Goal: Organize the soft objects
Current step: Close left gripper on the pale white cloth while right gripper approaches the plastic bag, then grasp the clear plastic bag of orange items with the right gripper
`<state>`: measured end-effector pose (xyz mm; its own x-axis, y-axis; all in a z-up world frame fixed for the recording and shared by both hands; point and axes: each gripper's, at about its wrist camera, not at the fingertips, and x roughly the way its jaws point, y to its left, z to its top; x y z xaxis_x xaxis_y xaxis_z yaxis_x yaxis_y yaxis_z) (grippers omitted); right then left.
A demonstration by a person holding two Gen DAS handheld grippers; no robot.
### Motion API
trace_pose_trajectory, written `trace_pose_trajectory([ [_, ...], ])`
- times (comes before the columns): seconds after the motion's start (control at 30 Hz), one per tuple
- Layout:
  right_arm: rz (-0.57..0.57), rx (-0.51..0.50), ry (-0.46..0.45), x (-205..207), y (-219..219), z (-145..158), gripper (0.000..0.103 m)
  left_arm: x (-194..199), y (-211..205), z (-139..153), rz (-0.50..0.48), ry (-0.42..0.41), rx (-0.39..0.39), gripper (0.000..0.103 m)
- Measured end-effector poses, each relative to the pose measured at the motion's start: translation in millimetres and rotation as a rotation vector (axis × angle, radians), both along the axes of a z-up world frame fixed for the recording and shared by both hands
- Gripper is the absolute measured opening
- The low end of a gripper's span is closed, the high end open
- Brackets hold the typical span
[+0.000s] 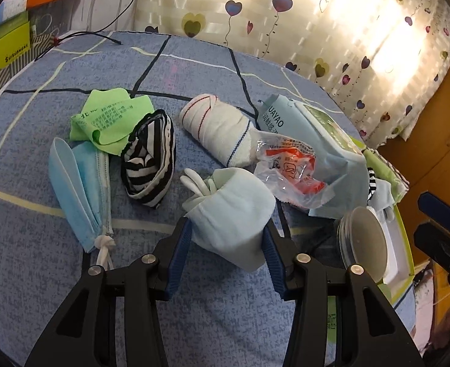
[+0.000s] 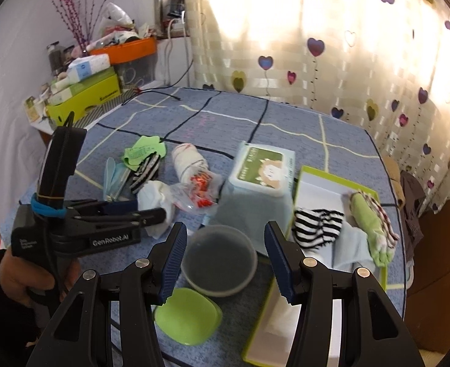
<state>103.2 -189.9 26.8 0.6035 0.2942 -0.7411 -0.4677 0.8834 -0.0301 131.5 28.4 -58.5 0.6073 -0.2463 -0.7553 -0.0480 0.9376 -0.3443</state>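
Note:
My left gripper is shut on a pale blue folded cloth just above the blue bedsheet; it also shows in the right wrist view. Nearby lie a striped black-and-white cloth, a green cloth, a blue face mask and a white rolled towel. My right gripper is open and empty above a clear round container. A green-rimmed box at the right holds a striped sock and a green rolled cloth.
A wet-wipes pack and a crinkled plastic packet lie mid-bed. A green lid sits at the near edge. Cluttered boxes stand on a shelf at the far left. Heart-print curtains hang behind.

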Motion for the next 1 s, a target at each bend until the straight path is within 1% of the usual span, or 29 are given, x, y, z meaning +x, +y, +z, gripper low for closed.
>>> trace_pose_trajectory([
  [0.03,0.003,0.000,0.001,1,2,-1,0.053,0,1,0,0.000,0.000,0.001,0.031],
  [0.07,0.008,-0.001,0.003,2,3,-1,0.053,-1,3,0,0.001,-0.001,-0.007,0.030],
  [0.13,0.011,-0.001,0.007,4,6,-1,0.053,-4,5,0,0.000,-0.004,-0.026,0.020],
  [0.2,0.014,-0.002,0.009,6,8,-2,0.053,-9,7,3,-0.002,-0.012,-0.040,0.019],
  [0.4,0.028,-0.006,0.013,11,15,-1,0.053,-30,19,17,0.002,-0.048,-0.071,0.018],
  [0.63,0.084,-0.028,0.032,16,39,-4,0.053,-50,43,33,0.048,-0.093,-0.089,0.018],
  [0.83,0.134,-0.066,0.066,22,69,-11,0.053,-65,68,46,0.098,-0.139,-0.098,0.019],
  [1.0,0.145,-0.116,0.108,36,90,-21,0.053,-72,83,51,0.131,-0.164,-0.103,0.019],
])
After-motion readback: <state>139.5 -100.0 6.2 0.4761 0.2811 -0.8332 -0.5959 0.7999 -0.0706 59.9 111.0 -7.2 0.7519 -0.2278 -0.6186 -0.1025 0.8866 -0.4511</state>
